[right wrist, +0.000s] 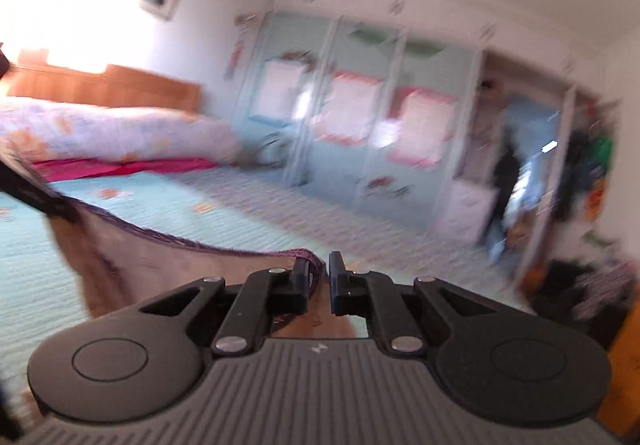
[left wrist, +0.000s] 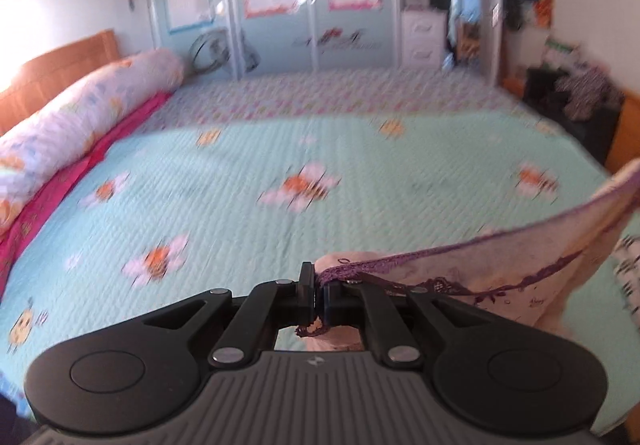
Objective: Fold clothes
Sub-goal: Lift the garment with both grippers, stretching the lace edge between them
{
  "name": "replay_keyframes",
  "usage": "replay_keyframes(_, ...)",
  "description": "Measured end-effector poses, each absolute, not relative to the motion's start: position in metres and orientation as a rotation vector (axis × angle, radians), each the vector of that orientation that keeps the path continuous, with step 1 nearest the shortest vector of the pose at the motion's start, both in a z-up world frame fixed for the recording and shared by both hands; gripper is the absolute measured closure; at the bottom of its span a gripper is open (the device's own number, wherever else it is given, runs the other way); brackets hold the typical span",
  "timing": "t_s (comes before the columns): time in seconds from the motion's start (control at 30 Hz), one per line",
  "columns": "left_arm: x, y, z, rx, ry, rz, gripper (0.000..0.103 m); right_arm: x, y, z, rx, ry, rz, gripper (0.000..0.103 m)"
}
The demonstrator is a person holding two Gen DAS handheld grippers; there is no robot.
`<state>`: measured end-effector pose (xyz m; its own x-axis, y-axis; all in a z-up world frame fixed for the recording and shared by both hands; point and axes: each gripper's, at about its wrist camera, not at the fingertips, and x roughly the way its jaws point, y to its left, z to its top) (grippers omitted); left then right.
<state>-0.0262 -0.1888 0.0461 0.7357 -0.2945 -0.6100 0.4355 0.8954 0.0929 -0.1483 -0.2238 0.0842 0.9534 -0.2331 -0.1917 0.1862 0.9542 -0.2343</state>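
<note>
A pale pink garment [left wrist: 500, 265] with a purple lace edge [left wrist: 400, 265] hangs stretched in the air above the bed [left wrist: 280, 165], just in front of the person holding it. The left gripper [left wrist: 318, 291] is clamped tight on one end of the lace edge, with the cloth running away to its right. The right gripper [right wrist: 319, 281] has the other end of the edge [right wrist: 310, 259] between its jaws; a narrow gap shows there, and the blur leaves it unclear whether the pads truly pinch the fabric. Between the two, the edge sags in a shallow curve. Below lies a mint-green quilt [left wrist: 360, 149] with flower patches. A long floral bolster [left wrist: 88, 113] lies along the left side against a wooden headboard [left wrist: 60, 65], and at the far side stands a wardrobe [left wrist: 280, 5] with posters. The step appears to be lifting and spreading the garment. The next move likely calls for laying it flat on the quilt, keeping the edge taut, before any fold.
</note>
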Motion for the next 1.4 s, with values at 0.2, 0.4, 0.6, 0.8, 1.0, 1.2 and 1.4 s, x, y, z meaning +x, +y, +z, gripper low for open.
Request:
replay_keyframes(0.2, -0.013, -0.171, 0.014, 0.247, 0.707, -0.337, 0.099, -0.140, -0.222, 0.029, -0.060, 0.503, 0.042, 0.076)
replay_keyframes(0.4, 0.012, -0.140, -0.008, 0.169, 0.798, -0.233, 0.099, -0.154, -0.211, -0.006, -0.140, 0.601, 0.067, 0.037)
replay_keyframes(0.6, 0.022, -0.130, -0.022, 0.115, 0.844, -0.216, 0.099, -0.156, -0.190, -0.049, -0.470, 0.690, 0.033, 0.037)
replay_keyframes(0.8, 0.024, -0.135, -0.024, 0.139, 0.851, -0.219, 0.098, -0.144, -0.163, -0.095, -0.831, 0.659, 0.115, 0.038)
replay_keyframes(1.0, 0.027, -0.132, -0.030, 0.141, 0.870, -0.214, 0.098, -0.113, -0.159, -0.102, -0.989, 0.688, 0.195, 0.038)
replay_keyframes(1.2, 0.019, -0.136, -0.025, 0.168, 0.835, -0.229, 0.098, -0.101, -0.148, -0.098, -0.972, 0.675, 0.214, 0.098)
replay_keyframes(1.4, 0.002, -0.151, -0.008, 0.232, 0.727, -0.230, 0.100, -0.109, -0.158, -0.028, -0.697, 0.462, -0.034, 0.098)
